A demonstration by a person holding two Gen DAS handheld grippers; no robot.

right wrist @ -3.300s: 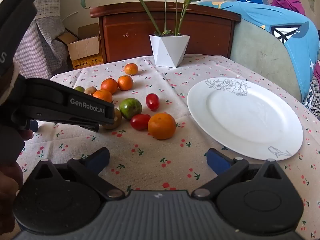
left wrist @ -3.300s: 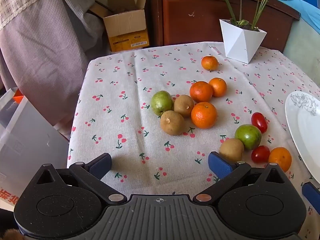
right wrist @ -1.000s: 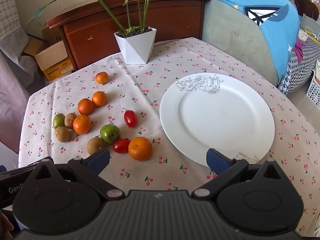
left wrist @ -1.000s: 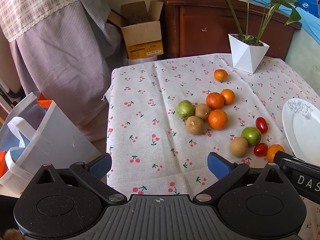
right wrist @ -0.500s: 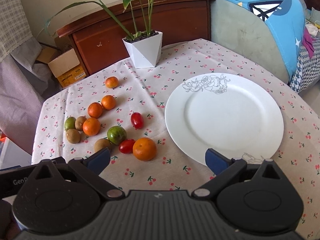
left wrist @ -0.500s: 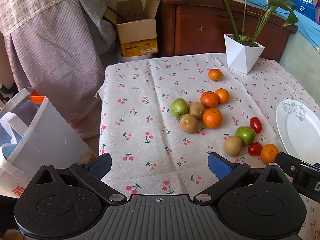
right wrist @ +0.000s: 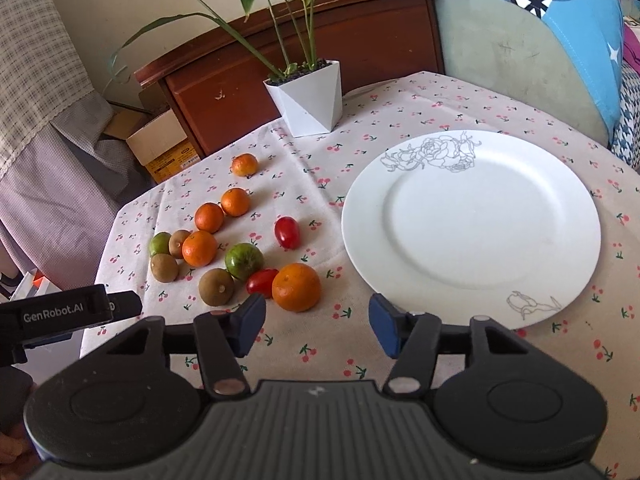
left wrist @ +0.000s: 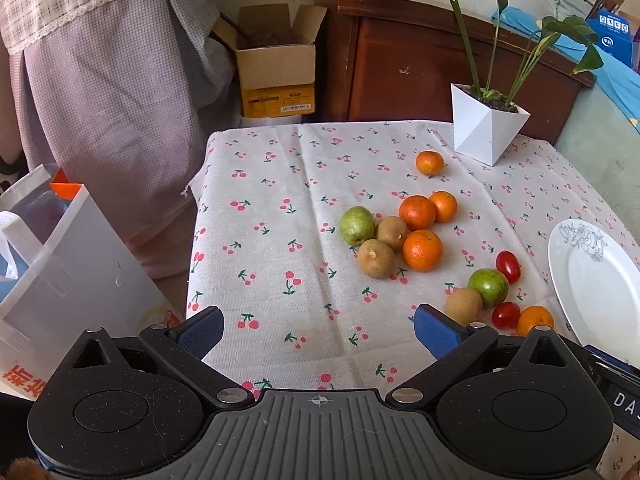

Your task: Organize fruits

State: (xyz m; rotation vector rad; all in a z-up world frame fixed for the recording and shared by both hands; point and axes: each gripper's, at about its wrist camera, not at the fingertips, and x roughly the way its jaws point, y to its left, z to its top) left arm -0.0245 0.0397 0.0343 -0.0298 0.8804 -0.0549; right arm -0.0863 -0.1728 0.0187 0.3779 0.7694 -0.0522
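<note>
Loose fruit lies on the cherry-print tablecloth [left wrist: 280, 264]: several oranges, brown kiwis, green fruits and two red tomatoes. The nearest orange [right wrist: 296, 287] sits just ahead of my right gripper [right wrist: 318, 326], a little left of the gap. That gripper's jaws are closing, with nothing between them. A white plate [right wrist: 472, 220] with grey flower drawings lies empty to the right. My left gripper [left wrist: 318, 330] hovers open and empty over the cloth's near edge. A kiwi [left wrist: 464, 306], green fruit [left wrist: 489, 287] and tomato [left wrist: 505, 315] lie beside its right finger.
A white faceted planter [right wrist: 310, 98] with a leafy plant stands at the table's back edge, before a dark wooden cabinet [left wrist: 420, 64]. A cardboard box [left wrist: 276, 68] and white bag [left wrist: 60, 264] stand on the floor to the left. A cushioned seat [right wrist: 520, 40] borders the table's right.
My right gripper has sunk toward the table and its jaws have narrowed from wide apart. The left gripper has stayed in place, still open.
</note>
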